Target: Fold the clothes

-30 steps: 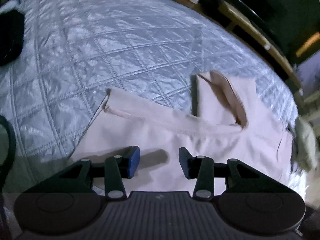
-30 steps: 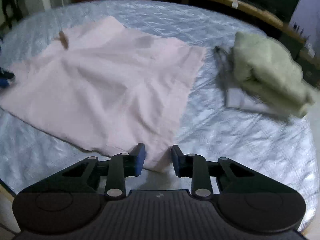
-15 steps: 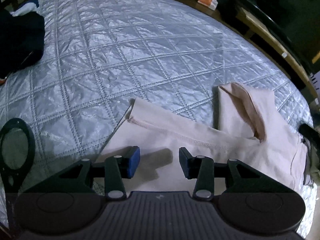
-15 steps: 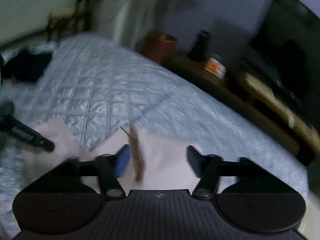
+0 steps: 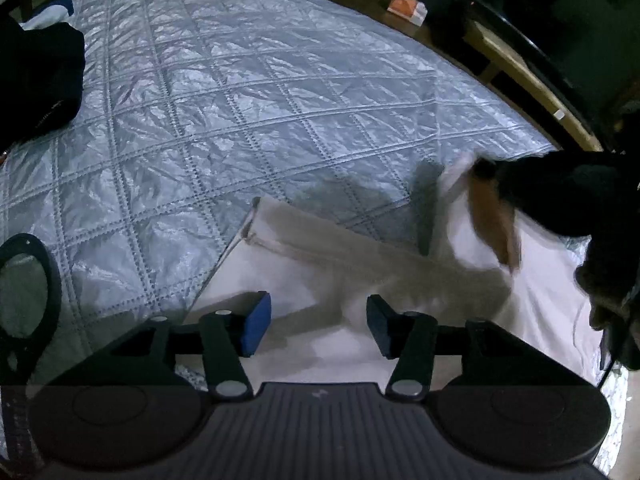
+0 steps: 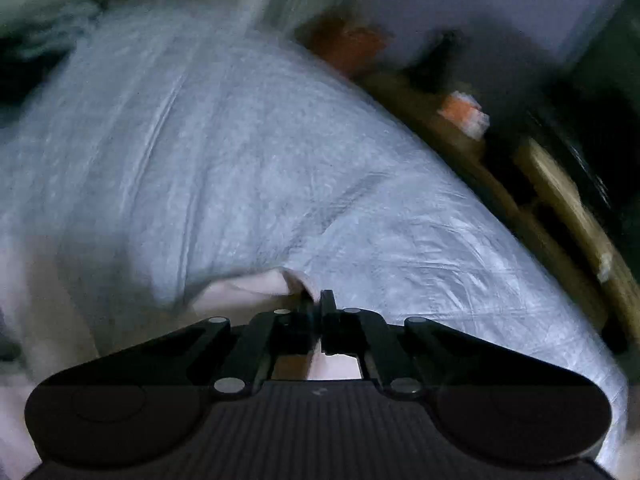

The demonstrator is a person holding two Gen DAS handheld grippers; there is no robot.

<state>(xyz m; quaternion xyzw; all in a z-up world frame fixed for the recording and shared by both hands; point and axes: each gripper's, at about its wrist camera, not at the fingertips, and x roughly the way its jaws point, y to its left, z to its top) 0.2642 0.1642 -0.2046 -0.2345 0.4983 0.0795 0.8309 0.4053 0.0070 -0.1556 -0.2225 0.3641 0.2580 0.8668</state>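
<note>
A pale pink garment lies flat on the quilted silver-grey bedspread, its hemmed sleeve edge pointing left. My left gripper is open and empty, hovering low over the garment near that sleeve. In the left wrist view my right gripper reaches in from the right at the collar area, which is blurred. In the right wrist view my right gripper is shut on a fold of the pink garment, with the bedspread beyond.
A dark pile of clothes sits at the bed's far left. A wooden bench with an orange-and-white box runs along the bed's far right side. A black ring-shaped object is at the left edge.
My right gripper has closed from open onto the garment's collar edge, and its view is blurred by motion. My left gripper stays open over the sleeve, almost unmoved.
</note>
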